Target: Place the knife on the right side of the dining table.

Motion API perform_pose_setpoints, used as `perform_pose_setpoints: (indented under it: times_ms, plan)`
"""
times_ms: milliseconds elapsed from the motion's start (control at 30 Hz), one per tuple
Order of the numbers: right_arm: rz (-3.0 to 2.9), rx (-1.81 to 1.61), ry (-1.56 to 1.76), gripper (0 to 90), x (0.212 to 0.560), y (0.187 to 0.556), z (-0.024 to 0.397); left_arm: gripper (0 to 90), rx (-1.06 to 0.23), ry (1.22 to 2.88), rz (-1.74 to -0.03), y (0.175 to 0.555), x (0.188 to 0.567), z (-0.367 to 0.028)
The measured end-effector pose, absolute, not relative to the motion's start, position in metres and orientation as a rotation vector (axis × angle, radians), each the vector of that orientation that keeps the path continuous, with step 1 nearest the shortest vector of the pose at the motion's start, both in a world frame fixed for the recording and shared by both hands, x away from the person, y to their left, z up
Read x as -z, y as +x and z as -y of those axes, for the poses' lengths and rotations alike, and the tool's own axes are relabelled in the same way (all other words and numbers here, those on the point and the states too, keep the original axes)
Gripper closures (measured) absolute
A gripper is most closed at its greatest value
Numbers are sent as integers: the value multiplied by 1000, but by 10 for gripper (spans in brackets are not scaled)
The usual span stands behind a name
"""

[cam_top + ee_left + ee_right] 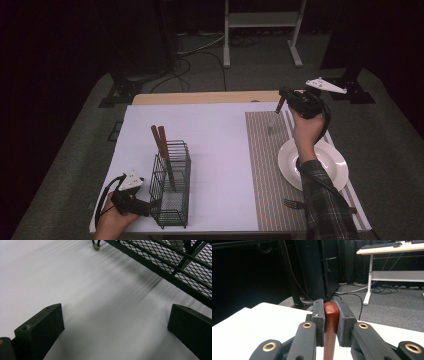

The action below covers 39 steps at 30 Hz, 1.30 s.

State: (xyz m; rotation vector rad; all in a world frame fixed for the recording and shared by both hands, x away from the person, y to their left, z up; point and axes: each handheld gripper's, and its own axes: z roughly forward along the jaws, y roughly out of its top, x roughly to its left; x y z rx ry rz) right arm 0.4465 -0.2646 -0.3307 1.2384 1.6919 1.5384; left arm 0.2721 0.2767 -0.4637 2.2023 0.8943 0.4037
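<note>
Now the right gripper (331, 322) clamps the wooden-handled utensil (331, 325) upright, handle up.

Your right gripper (283, 98) is up over the far end of the striped mat (265, 165), clamping a brown handle (280, 104) whose metal end hangs over the mat; the plate (334, 161) sits near your right forearm, a fork (294, 203) by the mat's near edge; your left gripper (150, 206) rests at the near-left, just beside the wire rack (172, 184), which holds two brown-handled utensils (161, 142).
</note>
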Motion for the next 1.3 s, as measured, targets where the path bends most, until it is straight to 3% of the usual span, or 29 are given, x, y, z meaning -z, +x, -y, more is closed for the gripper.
perform_pose_setpoints:
  times_ms: [1300]
  plan:
    - [-1610,-1430,1406,727,355,446,309,0,-405,2203,-895,272,464,-277]
